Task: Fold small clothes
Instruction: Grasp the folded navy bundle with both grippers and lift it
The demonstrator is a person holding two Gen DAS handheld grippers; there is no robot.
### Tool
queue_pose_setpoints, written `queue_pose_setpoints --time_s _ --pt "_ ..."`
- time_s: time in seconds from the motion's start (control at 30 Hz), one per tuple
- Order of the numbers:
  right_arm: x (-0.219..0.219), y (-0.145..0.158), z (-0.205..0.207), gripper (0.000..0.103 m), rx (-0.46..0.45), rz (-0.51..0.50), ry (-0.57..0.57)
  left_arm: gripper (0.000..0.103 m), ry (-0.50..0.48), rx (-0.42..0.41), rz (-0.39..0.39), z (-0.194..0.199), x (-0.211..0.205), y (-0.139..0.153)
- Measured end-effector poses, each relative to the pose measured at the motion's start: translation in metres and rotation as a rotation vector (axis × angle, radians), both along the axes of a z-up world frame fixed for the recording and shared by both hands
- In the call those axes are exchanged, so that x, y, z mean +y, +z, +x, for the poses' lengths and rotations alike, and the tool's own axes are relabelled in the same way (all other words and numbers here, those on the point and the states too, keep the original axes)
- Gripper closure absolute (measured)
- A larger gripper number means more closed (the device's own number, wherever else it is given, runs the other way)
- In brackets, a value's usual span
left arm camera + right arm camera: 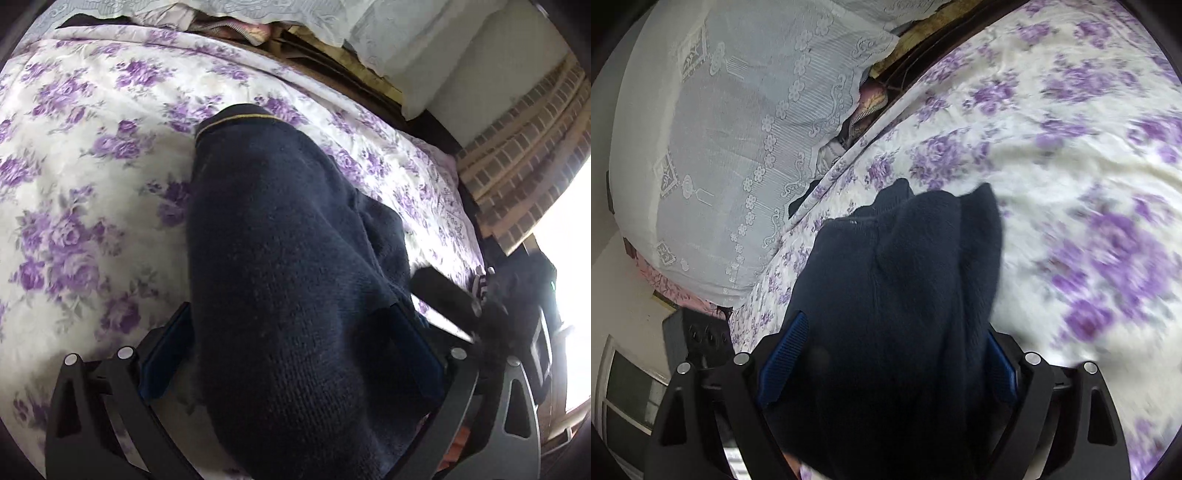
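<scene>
On the white bedspread with purple roses [92, 155], just one dark navy knit garment [280, 266]. Two grippers: left gripper [295, 347] and right gripper [886, 354] each look clamped on its bunched fabric.

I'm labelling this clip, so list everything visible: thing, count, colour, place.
knit garment: one, navy with a thin yellow line at one edge, draped over both grippers above the bed.
bedspread: one, white with purple flowers, covering the bed.
lace cover: one, pale grey-white, over a bulky shape beside the bed.
left gripper: one, black with blue pads, garment bunched between its fingers.
right gripper: one, black with blue pads, jaws wide, garment between them.
</scene>
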State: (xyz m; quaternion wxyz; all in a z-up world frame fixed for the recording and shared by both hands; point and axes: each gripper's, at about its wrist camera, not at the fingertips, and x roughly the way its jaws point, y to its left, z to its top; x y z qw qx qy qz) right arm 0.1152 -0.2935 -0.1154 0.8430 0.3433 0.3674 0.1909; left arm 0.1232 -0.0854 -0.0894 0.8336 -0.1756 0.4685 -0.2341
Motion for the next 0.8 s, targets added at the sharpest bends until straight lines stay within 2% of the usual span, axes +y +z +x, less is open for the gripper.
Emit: queue_pose_setpoints --time_s 0.1,0.13,0.17,0.2,0.23,0.37,0.5,0.63,0.8 --pt "0.002 -0.002 0.001 0.033 -0.013 -0.029 -0.010 0.005 0.004 -0.007 -0.040 0.003 0.004 -0.001" --pt "-0.001 -0.003 -0.002 0.042 -0.012 -0.033 -0.015 0.007 0.006 -0.014 -0.041 0.002 0.004 -0.001" --pt "-0.004 -0.004 -0.003 0.050 -0.008 -0.024 -0.019 0.016 0.006 -0.025 -0.035 0.001 0.003 0.000" --pt "-0.008 -0.006 -0.004 0.053 -0.001 -0.007 -0.023 0.023 0.003 -0.030 -0.032 -0.001 0.003 0.001" --pt "-0.010 -0.007 -0.004 0.055 0.004 0.006 -0.026 0.025 0.007 -0.037 -0.027 -0.002 0.003 0.001" --pt "-0.002 -0.005 -0.003 0.055 -0.015 -0.062 -0.020 0.026 0.021 -0.036 -0.029 -0.001 0.004 0.000" --pt "0.003 0.003 -0.012 0.056 -0.072 -0.071 -0.007 0.031 0.028 -0.052 -0.020 -0.007 0.005 0.004" --pt "0.010 0.004 -0.020 0.056 -0.067 -0.016 0.042 0.033 0.056 -0.069 -0.029 -0.029 0.019 0.011" --pt "0.038 0.008 -0.037 0.056 -0.041 0.036 0.155 0.034 0.113 -0.065 -0.035 -0.067 0.055 0.016"
